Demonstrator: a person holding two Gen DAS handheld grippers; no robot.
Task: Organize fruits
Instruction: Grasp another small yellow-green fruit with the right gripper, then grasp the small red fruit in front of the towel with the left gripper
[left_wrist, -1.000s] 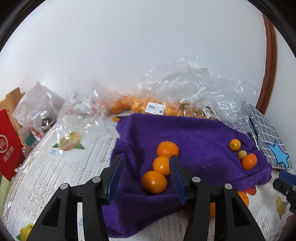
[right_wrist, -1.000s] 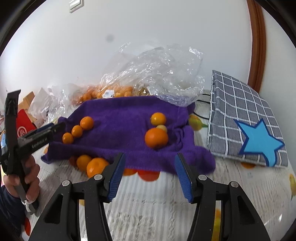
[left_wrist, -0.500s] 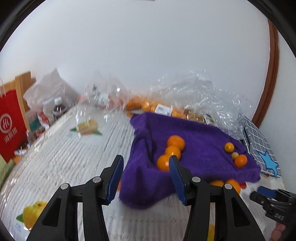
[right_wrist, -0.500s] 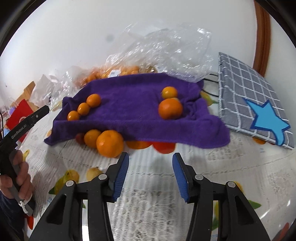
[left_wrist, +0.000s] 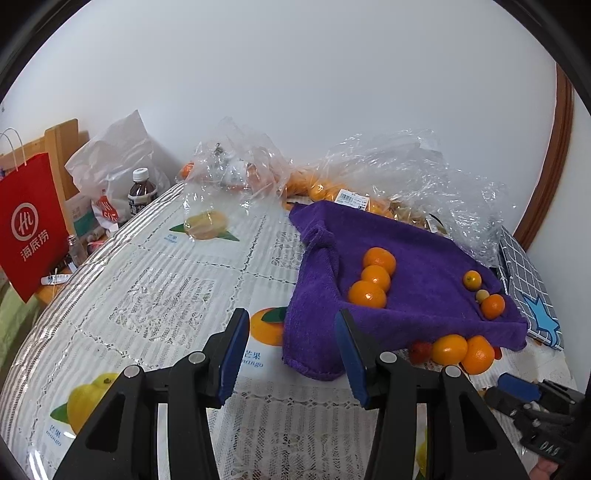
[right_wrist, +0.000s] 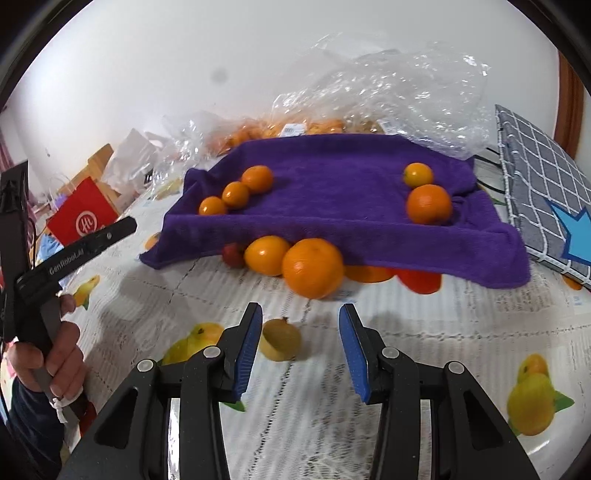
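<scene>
The fruit sits in two lots: a row of three small oranges (right_wrist: 236, 194) and another pair (right_wrist: 428, 203) on top of the purple towel (right_wrist: 332, 206), and a bigger orange (right_wrist: 312, 267) with a smaller one (right_wrist: 266, 255) loose on the bench (right_wrist: 424, 354) at the towel's near edge, some red fruit half-hidden beneath it. I'd judge these light, firm and round, with a waxy skin that will roll or squirt away if pinched off-centre, so the hold belongs across the widest part, squarely and gently. The towel is soft and sagging, so fruit on it may shift when nudged. The right gripper (right_wrist: 300, 345) hangs just short of the big orange, its jaws partly open and just been closing, with nothing between them. The left gripper (left_wrist: 291, 352) is also partly open and empty, near the towel's corner. The bench wears a glossy fruit-printed cover; crinkled clear bags (left_wrist: 399, 173) of more oranges lie against the white wall, with a red paper bag (left_wrist: 31, 221) and a bottle (left_wrist: 142, 192) off to the side.
</scene>
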